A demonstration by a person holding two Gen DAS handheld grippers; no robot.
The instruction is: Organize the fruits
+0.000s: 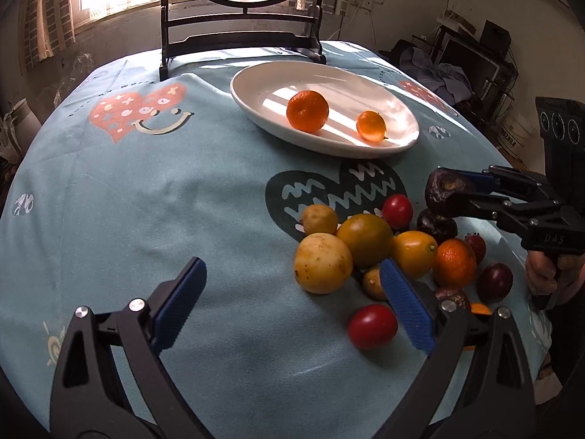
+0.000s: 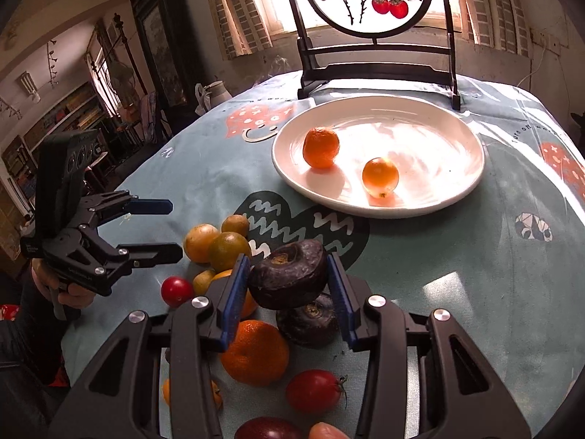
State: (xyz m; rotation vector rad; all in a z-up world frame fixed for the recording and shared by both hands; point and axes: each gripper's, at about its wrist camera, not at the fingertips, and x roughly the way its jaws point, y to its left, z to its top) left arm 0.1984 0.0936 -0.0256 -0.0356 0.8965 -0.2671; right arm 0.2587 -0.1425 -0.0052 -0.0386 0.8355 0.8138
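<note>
Here the right tool (image 2: 289, 285) gripped a dark, wrinkled fruit (image 2: 289, 274) between its blue pads, holding it clear of the desk (image 2: 457, 256) just above a second dark fruit (image 2: 307, 323) that lay on the light blue cloth. From the left wrist view the same held fruit (image 1: 444, 192) showed at the tip of the right tool (image 1: 460, 190), above the right edge of the fruit pile. The left tool (image 1: 289, 303) stood wide open with nothing between its pads, hanging over bare cloth just to the left of the pile; its right pad sat in front of a small yellow fruit. The pile lay near the front of the desk: two pale yellow round fruits (image 1: 323, 263), a greenish orange (image 1: 364, 239), a yellow-orange one (image 1: 415, 254), a bright orange (image 1: 454, 263), red tomatoes (image 1: 372, 325) and dark purple pieces (image 1: 495, 281). Farther back, well apart from the pile, a white plate (image 1: 256, 84) held a mandarin (image 1: 307, 111) and a smaller orange fruit (image 1: 371, 126), the two apart from each other. Behind the plate stood a dark wooden stand (image 1: 241, 42) with a round painted panel. A hand (image 1: 541, 274) gripped the right tool's handle at the right edge.
</note>
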